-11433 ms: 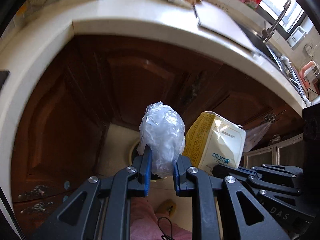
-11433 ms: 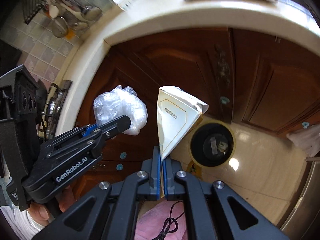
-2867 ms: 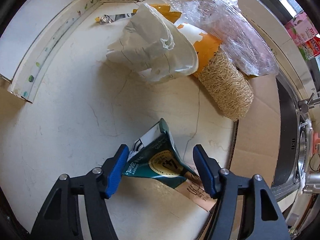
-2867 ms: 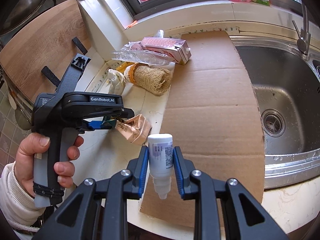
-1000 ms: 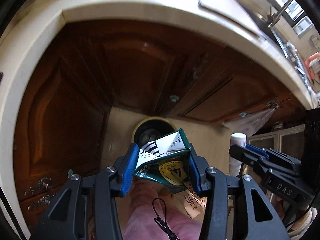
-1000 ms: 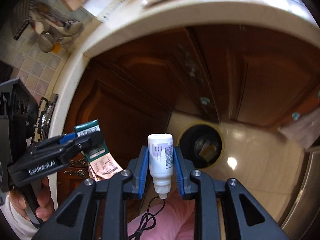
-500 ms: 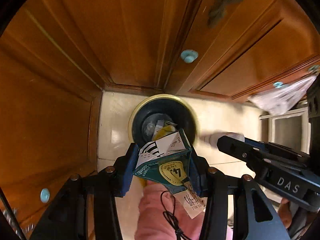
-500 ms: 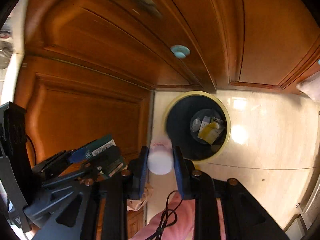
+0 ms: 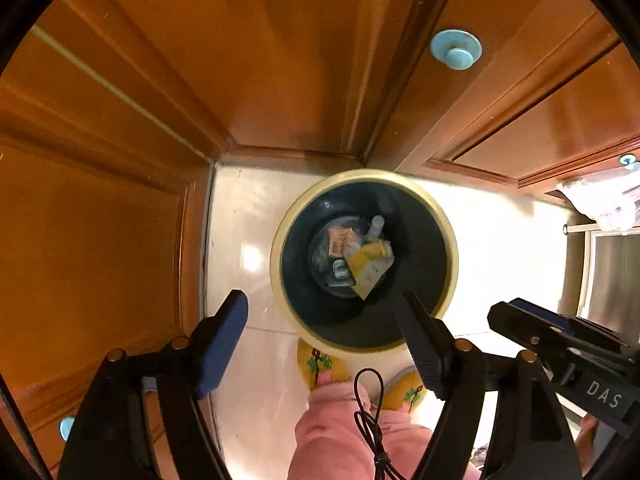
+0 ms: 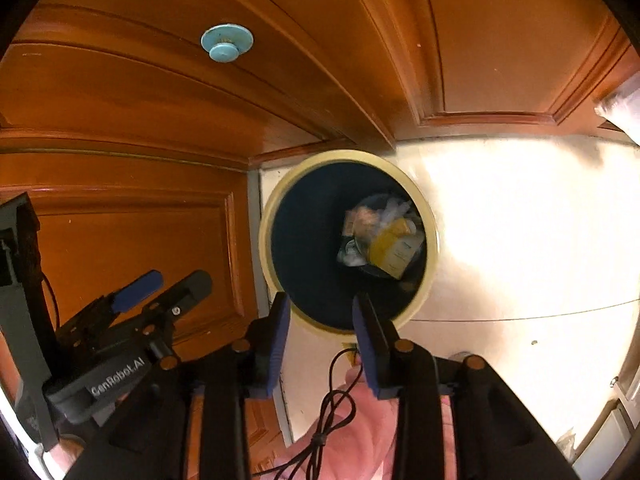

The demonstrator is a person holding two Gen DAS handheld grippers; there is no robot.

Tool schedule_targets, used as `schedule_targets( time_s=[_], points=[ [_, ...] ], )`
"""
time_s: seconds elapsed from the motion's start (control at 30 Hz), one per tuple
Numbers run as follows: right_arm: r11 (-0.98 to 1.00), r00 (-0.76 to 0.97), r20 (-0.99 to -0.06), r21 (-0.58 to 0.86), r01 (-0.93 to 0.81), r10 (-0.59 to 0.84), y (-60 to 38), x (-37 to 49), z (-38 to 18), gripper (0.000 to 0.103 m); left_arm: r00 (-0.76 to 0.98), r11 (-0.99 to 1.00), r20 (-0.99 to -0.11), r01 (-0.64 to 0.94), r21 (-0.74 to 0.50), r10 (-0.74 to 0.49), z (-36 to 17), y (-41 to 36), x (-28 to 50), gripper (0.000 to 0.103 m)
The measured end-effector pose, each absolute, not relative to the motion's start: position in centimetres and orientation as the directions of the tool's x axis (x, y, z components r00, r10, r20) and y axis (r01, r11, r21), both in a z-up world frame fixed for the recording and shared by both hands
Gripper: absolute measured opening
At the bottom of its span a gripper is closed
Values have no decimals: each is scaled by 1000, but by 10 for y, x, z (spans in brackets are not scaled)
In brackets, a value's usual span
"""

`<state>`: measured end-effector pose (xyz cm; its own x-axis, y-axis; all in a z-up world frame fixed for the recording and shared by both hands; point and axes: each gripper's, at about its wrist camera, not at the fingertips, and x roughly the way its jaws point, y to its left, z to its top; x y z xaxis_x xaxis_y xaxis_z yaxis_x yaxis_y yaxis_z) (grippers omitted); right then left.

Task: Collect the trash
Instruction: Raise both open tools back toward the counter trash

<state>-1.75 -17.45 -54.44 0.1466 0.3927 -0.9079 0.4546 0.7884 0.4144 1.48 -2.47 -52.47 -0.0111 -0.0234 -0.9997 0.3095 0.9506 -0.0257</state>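
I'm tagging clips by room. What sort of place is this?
Probably a home kitchen floor corner: wooden cabinet doors with blue knobs, pale floor tiles, and a round trash bin holding wrappers.

One bin (image 9: 280, 240), two claws (image 9: 320, 336), three knobs (image 9: 456, 50)

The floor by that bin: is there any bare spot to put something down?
Yes: pale floor tile lies bare on the side of the trash bin away from the cabinet doors. A thinner bare strip runs between bin and doors. It is crowded near the slippered feet, under the two emptied, opening claws, left and right.
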Motion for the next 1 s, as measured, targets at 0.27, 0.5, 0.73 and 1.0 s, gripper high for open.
schedule_targets(
  time_s=[0.27,0.5,0.73,1.0],
  points=[
    [814,149,-917,397,424,370,-169,-25,-502,33,-1,949,-999,313,-37,-39,-475,-15,5,75],
    [823,183,-915,404,399,360,-167,-29,-425,33,68,938,-995,342,-49,-77,-380,-18,1,75],
    [843,278,-904,410,347,325,-161,-26,-314,33,182,921,-974,384,-58,-137,-257,-21,8,75],
    [867,428,-862,411,281,270,-161,-15,-197,33,360,909,-916,417,-12,-177,-140,-18,22,80]
  ],
)
